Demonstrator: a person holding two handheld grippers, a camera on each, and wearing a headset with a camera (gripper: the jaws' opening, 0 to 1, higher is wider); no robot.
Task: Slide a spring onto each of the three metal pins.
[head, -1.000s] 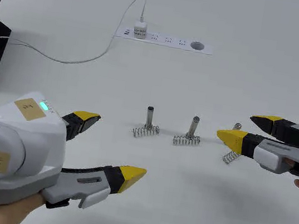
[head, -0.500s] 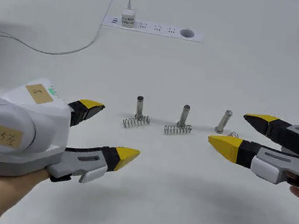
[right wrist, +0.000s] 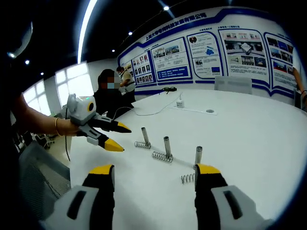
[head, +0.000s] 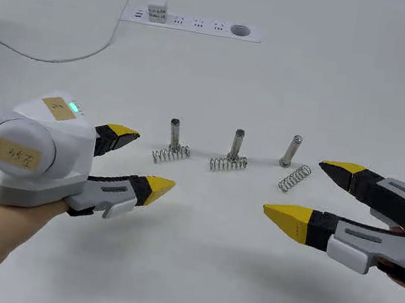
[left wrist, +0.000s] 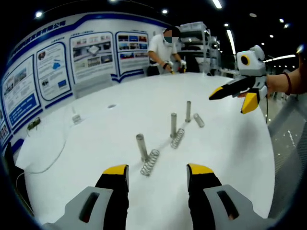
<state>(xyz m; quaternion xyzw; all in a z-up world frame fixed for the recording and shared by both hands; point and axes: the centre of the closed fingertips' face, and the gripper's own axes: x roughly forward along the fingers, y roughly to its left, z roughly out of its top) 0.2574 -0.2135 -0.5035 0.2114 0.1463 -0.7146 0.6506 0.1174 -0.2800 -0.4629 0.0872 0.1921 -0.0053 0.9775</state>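
Note:
Three upright metal pins stand in a row on the white table: left pin (head: pixel 175 133), middle pin (head: pixel 237 144), right pin (head: pixel 291 149). A spring lies flat beside each: left spring (head: pixel 170 153), middle spring (head: pixel 228 163), right spring (head: pixel 295 177). My left gripper (head: pixel 142 159) hovers open to the left of the row with nothing between its jaws. My right gripper (head: pixel 316 190) is open too, just right of the right spring. The left gripper view looks along the pins (left wrist: pixel 141 146) and springs (left wrist: pixel 149 162); the right gripper view has them (right wrist: pixel 198 155) ahead.
A white power strip (head: pixel 191 23) with a plugged charger and a cable lies at the table's far side. People stand beyond the table in both gripper views. Open table surface lies in front of the pins.
The head camera has shifted, moving the scene up and left. My right gripper has drawn back toward me, uncovering the right pin and its spring. Pins and springs have not moved.

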